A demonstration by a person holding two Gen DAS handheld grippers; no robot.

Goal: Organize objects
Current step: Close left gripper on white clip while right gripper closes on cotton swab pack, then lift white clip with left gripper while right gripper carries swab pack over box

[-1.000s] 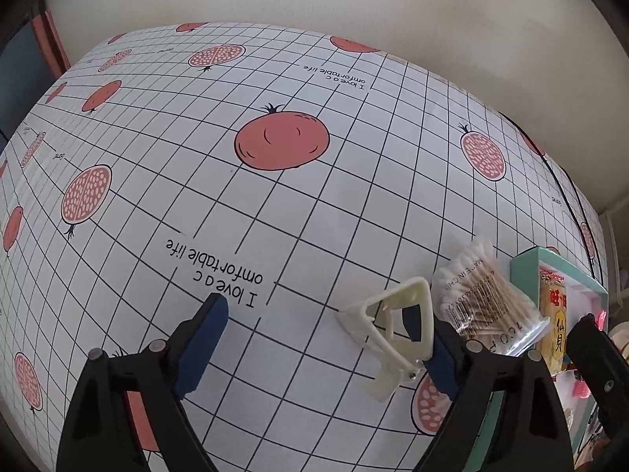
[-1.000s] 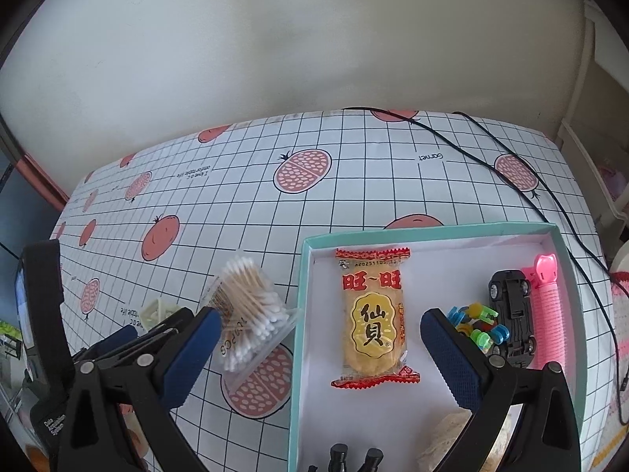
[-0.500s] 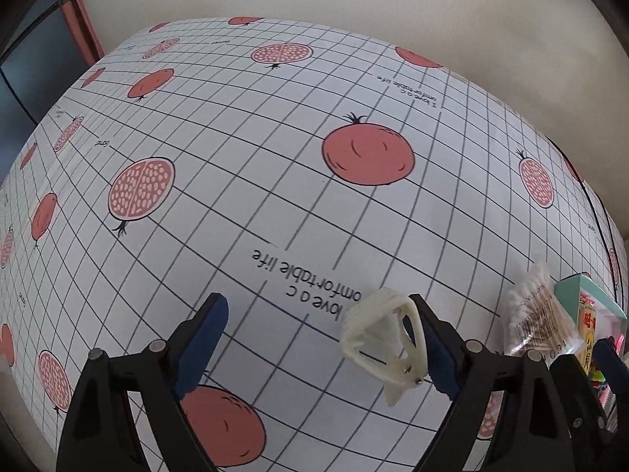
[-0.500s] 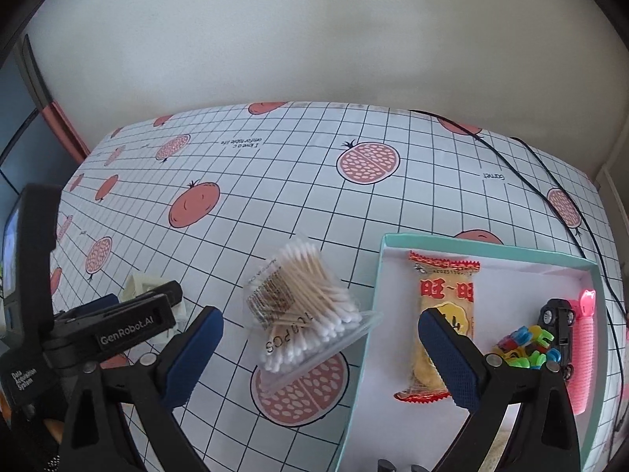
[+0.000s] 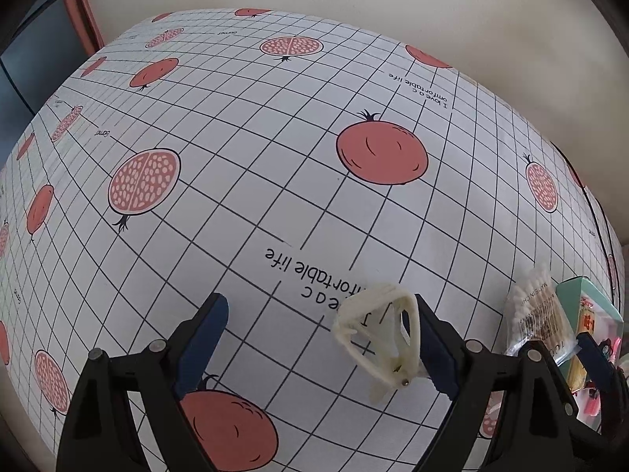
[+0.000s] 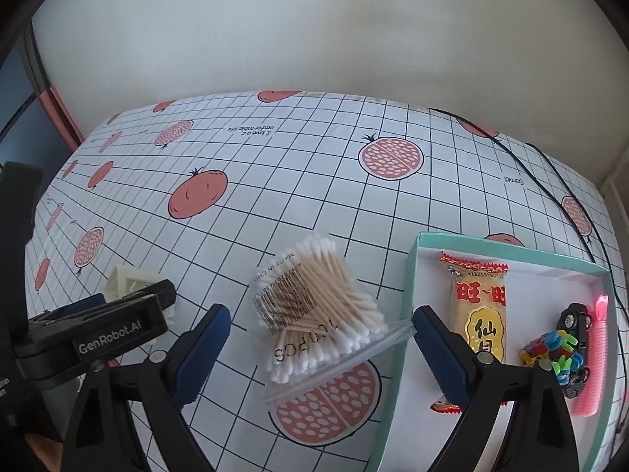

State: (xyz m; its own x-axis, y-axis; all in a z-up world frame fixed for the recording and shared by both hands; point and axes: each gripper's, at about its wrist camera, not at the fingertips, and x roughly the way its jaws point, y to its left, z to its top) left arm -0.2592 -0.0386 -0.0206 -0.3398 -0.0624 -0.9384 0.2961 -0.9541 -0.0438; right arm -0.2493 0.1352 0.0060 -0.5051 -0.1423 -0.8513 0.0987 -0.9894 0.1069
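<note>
The step in hand is gathering loose items into the shallow teal cardboard box (image 6: 411, 271); the right gripper (image 6: 316, 340) hangs with jaws spread wide about the clear bag of wooden cotton swabs (image 6: 318, 310), which lies on the pomegranate-print bench (image 6: 314, 181) just left of the box; the left gripper (image 5: 320, 340) is likewise agape, a cream triangular plastic frame (image 5: 383, 340) against its right finger, though whether touching is hard to tell; next, the right jaws should close on the bag.

One swab bag (image 6: 318, 306), one tray (image 6: 409, 275) — one snack packet (image 6: 477, 306), one toy car (image 6: 576, 350)
</note>
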